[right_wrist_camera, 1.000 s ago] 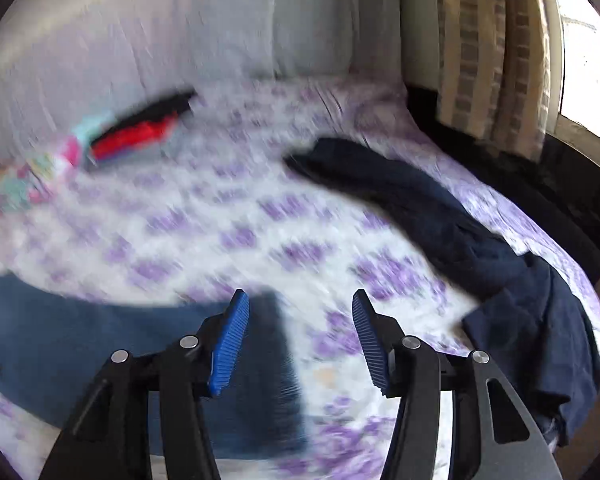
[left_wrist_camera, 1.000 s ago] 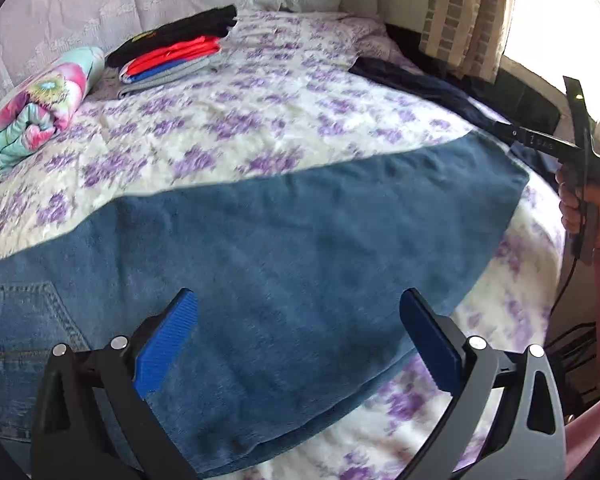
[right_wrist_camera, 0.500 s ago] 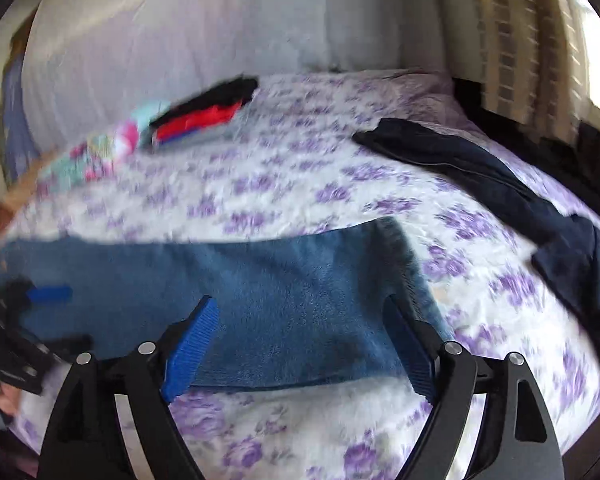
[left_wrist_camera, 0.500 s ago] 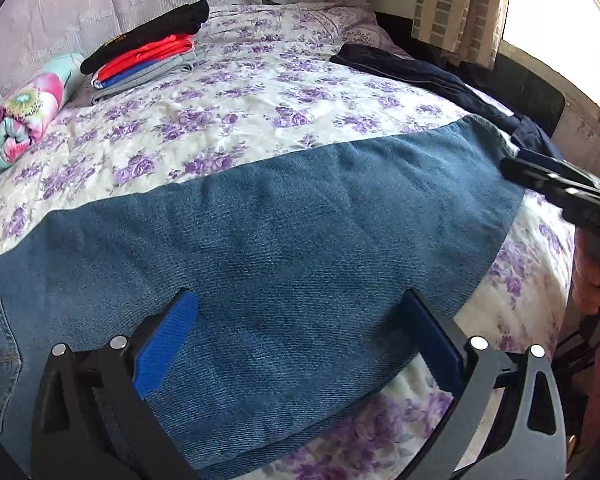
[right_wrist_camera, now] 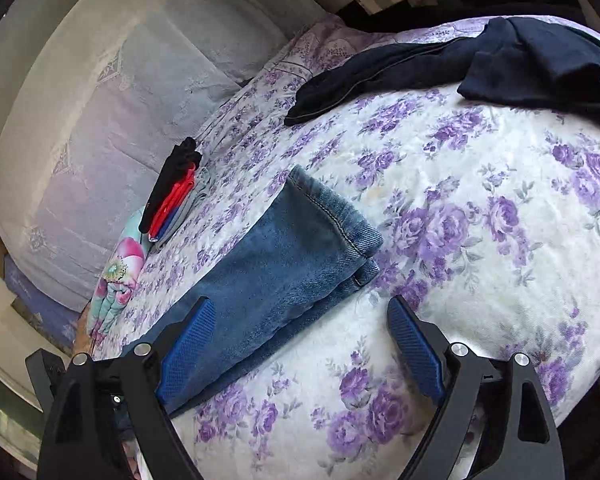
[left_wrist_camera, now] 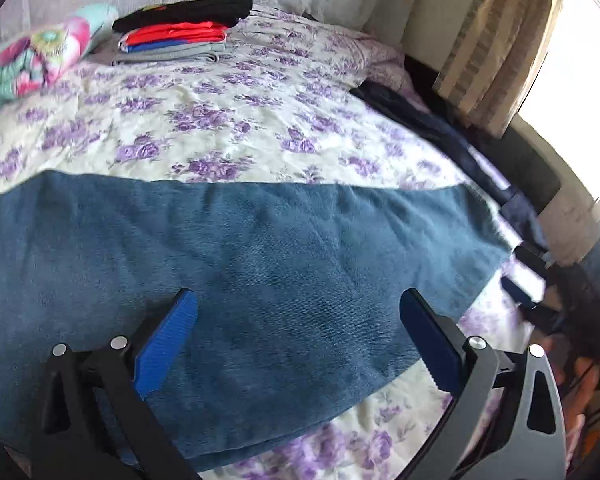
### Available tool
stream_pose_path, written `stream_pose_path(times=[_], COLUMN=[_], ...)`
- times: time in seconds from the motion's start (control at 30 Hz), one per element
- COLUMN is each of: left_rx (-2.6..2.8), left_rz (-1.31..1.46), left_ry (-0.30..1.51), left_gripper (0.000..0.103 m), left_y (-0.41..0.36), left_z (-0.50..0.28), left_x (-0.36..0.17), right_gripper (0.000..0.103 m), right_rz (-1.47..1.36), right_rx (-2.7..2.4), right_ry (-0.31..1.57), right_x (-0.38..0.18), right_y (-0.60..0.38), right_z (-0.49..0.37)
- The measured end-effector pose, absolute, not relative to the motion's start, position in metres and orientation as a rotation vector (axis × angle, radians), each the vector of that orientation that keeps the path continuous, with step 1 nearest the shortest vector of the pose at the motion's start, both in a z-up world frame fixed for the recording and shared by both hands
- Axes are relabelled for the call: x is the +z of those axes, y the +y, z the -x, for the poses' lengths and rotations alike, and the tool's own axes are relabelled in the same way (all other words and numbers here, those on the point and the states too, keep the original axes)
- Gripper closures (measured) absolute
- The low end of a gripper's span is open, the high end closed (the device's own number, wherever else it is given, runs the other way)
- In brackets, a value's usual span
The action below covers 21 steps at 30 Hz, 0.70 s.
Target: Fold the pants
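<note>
blue jeans (left_wrist_camera: 260, 264) are laid lengthwise along the bed's (left_wrist_camera: 228, 128) near edge. the hems lie just ahead of the right gripper (right_wrist_camera: 296, 348); both it and the left gripper (left_wrist_camera: 296, 340) are held wide open, empty.

Faded blue denim jeans (left_wrist_camera: 260, 272), white bedsheet (left_wrist_camera: 236, 128) with purple roses, navy trousers (right_wrist_camera: 500, 60), black, red, blue and grey folded stack (left_wrist_camera: 180, 32), pink-and-teal floral blanket (left_wrist_camera: 32, 60), beige striped curtain (left_wrist_camera: 496, 48)
</note>
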<state>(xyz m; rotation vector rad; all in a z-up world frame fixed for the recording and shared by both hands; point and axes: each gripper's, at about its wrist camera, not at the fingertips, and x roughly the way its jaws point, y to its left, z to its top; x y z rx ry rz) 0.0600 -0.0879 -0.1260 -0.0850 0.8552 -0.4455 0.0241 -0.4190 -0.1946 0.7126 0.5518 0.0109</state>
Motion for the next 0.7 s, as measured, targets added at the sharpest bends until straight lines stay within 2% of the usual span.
stream_pose_path(times=[0.13,0.5,0.6,0.67,0.7], left_rx=[-0.392,-0.383,-0.377,-0.381,-0.383], left_rz=[-0.018,-0.028,-0.044,-0.040,-0.037], left_ry=[0.846,0.837,0.838,0.838,0.838], left_gripper=[0.004,0.004,0.004,0.004,0.004], left_y=[-0.102,-0.105,-0.105,-0.104,-0.103], left_z=[-0.056,-0.056,-0.056,-0.057,-0.057], left_x=[-0.131,-0.135,-0.135,-0.135,-0.135], right_gripper=[0.013,0.016,0.020,0.029,0.038], right_rz=[-0.762,-0.946,-0.870,-0.776,-0.727], right_rx=[-0.011,0.080,0.031,-0.009,-0.041], right_ry=[0.585,0.598,0.568,0.574,0.586], right_x=[-0.196,-0.203,-0.200,-0.197,-0.197], right_y=[-0.419,-0.430,-0.424,-0.412,-0.408], right_z=[-0.038,-0.055,-0.064,-0.068,-0.070])
